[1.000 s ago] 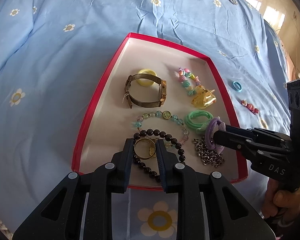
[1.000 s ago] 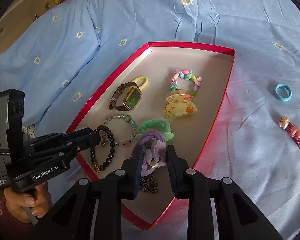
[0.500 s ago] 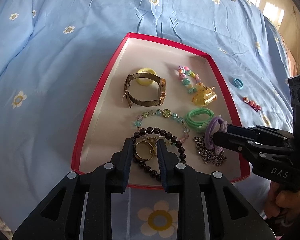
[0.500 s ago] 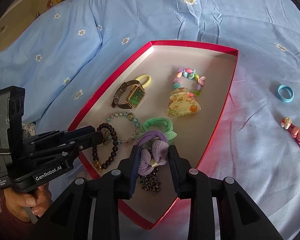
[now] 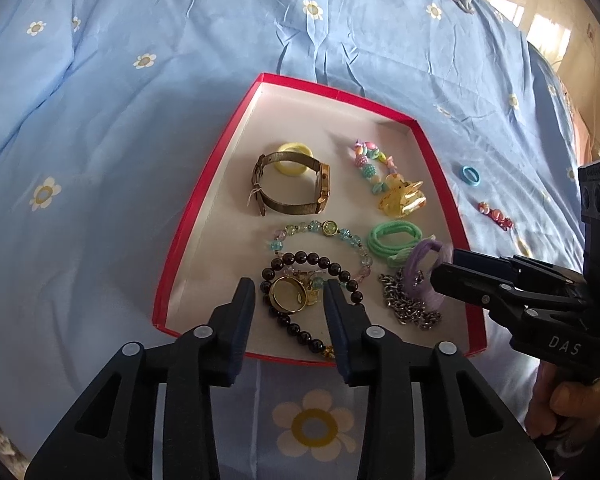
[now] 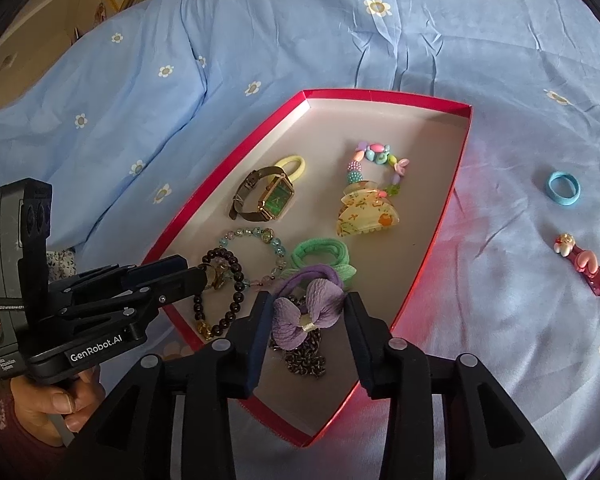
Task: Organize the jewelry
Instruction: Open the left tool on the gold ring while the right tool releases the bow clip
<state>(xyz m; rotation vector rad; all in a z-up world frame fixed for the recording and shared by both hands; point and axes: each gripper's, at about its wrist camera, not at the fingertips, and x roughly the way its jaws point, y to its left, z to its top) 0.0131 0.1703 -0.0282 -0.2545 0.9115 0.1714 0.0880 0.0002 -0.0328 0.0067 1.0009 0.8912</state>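
Note:
A red tray lies on the blue bedspread and holds several pieces of jewelry. My left gripper is open around a gold ring, which rests inside a dark bead bracelet. My right gripper is open around a purple bow hair tie, which lies over a silver chain. A blue hair ring and a pink hair clip lie on the bedspread right of the tray.
In the tray are a watch, a yellow hair ring, a coloured bead bracelet, a yellow claw clip, a green hair tie and a pale crystal bracelet. A hand grips each handle.
Both grippers have opened. The gold ring and the purple bow hair tie now rest in the tray between the spread fingers. Both grippers have drawn back slightly.

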